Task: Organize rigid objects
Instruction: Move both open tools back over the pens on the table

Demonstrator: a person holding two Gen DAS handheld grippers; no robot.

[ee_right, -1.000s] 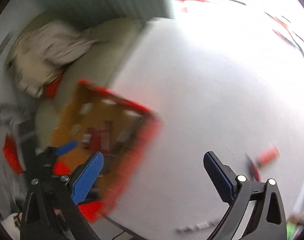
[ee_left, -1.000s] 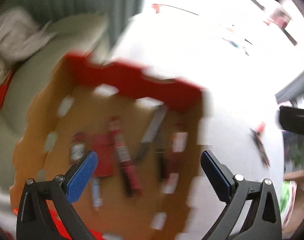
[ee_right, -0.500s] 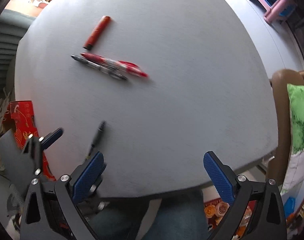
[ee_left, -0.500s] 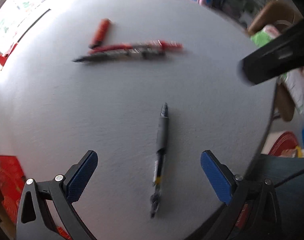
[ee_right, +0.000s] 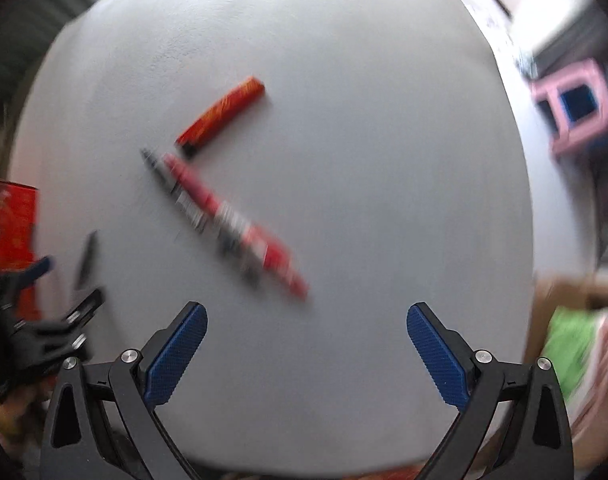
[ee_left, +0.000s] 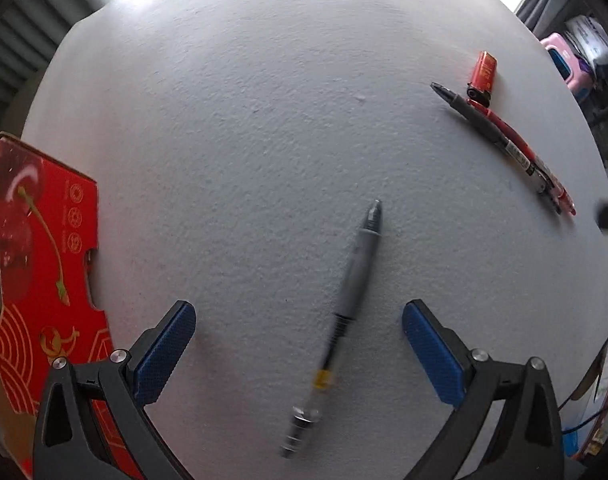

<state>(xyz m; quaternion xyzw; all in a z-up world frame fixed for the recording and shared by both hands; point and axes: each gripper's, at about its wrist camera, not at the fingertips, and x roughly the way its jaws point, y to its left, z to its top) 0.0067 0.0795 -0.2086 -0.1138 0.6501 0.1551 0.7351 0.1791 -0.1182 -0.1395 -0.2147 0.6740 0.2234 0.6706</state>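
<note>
No words or numbers can be read here. The red box [ee_left: 40,264] has a cherry picture, three small round gold marks in a row, and gold wave lines, but no letters show. The lighter [ee_left: 482,74] has gold marks too small to read. The black pen [ee_left: 500,140] and the red pen [ee_left: 544,168] have white labels with tiny print, too small and blurry to read.
</note>
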